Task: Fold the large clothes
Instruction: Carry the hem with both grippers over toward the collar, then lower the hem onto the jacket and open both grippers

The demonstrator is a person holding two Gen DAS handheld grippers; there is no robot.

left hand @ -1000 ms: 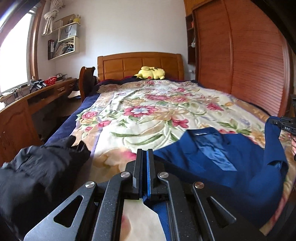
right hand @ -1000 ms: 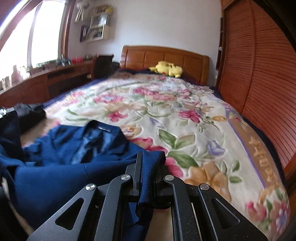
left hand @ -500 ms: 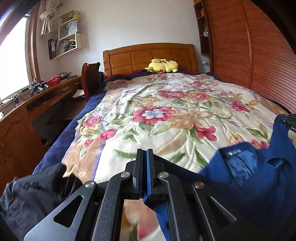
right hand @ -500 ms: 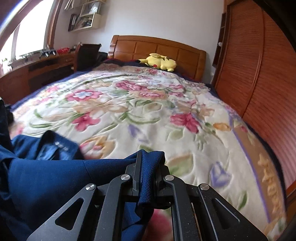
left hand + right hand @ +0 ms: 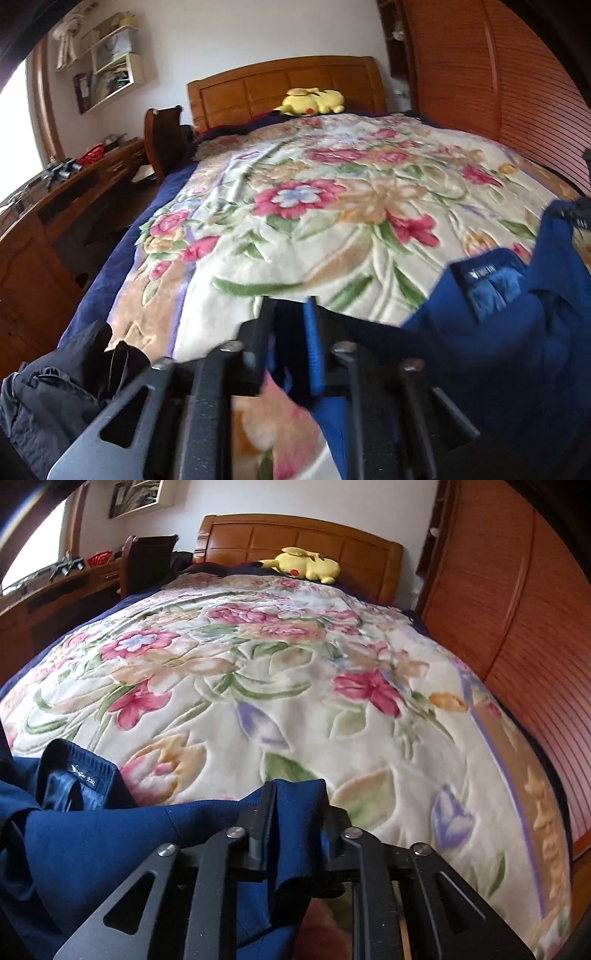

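left gripper: fingers pinch navy jacket edge | right gripper: fingers pinch jacket fold | jacket hangs over floral blanket on bed

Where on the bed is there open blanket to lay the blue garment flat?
The floral blanket lies bare from the blue garment up to the yellow plush toy at the headboard, and across to the wooden wardrobe side. The near-left corner is crowded by a dark garment. Both grippers, left and right, pinch blue fabric.
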